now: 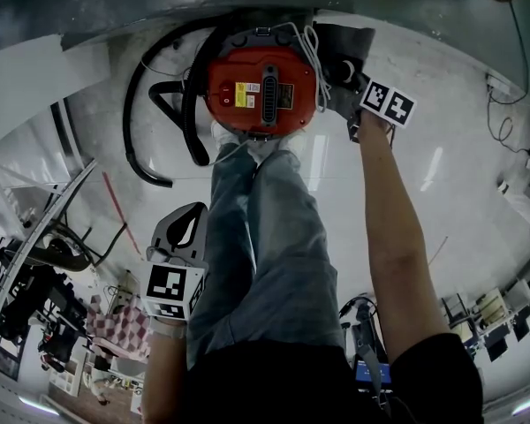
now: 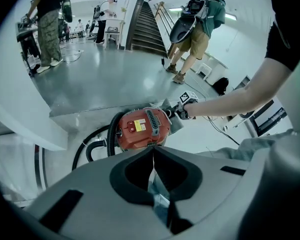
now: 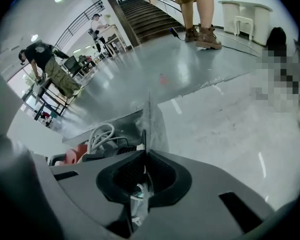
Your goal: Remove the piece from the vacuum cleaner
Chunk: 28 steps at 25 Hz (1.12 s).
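- Vacuum cleaner [image 1: 261, 91]: red, stood on the floor [image 1: 442, 193] at the person's feet.
- Right gripper [image 3: 144, 151]: jaws were clamped on the thin grey piece [image 3: 155, 126], just beside the cleaner.
- Left gripper [image 2: 152, 150]: jaws were together, empty, well apart from the cleaner.

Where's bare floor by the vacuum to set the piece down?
Free: the glossy floor right of the vacuum cleaner, between the outstretched forearm and the gear at the right edge. Crowded: left side, looped black hose; near side, the person's legs.
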Motion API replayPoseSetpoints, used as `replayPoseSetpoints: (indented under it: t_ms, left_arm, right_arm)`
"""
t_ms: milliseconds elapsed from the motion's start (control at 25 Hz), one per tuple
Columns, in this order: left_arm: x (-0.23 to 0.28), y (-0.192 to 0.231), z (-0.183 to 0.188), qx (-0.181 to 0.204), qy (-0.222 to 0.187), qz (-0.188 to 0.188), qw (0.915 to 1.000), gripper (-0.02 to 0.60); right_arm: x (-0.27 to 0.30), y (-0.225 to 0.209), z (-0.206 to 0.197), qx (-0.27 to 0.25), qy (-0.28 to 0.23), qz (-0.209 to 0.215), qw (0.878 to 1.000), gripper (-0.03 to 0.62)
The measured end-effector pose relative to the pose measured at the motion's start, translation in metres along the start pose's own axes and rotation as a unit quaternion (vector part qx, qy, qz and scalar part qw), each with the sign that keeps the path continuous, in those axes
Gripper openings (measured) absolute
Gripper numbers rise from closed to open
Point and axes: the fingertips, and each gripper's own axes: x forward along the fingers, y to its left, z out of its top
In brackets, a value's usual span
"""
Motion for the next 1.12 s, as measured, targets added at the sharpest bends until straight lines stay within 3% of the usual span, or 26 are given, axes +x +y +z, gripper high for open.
replayPoseSetpoints:
  t_ms: [400, 600, 760, 1120]
  left_arm:
    - [0.005, -0.006, -0.002, -0.005, 0.001, -0.001, 1.0, 0.018]
    - [0.008, -0.005, -0.005, -0.005, 0.009, -0.002, 0.9999, 0.018]
    - [0.011, -0.008, -0.007, 0.002, 0.017, -0.006, 0.9998, 0.018]
    - [0.013, -0.026, 0.009, 0.012, -0.004, -0.029, 0.9995, 0.018]
  right_arm:
    - [0.004, -0.01, -0.001, 0.075, -0.003, 0.031, 0.997, 0.049]
    - [0.007, -0.018, -0.005, 0.047, -0.001, 0.015, 0.999, 0.049]
    - [0.001, -0.057, -0.011, 0.043, 0.0, -0.024, 0.999, 0.046]
    - [-0.06, -0.104, -0.011, 0.008, -0.004, -0.053, 0.999, 0.048]
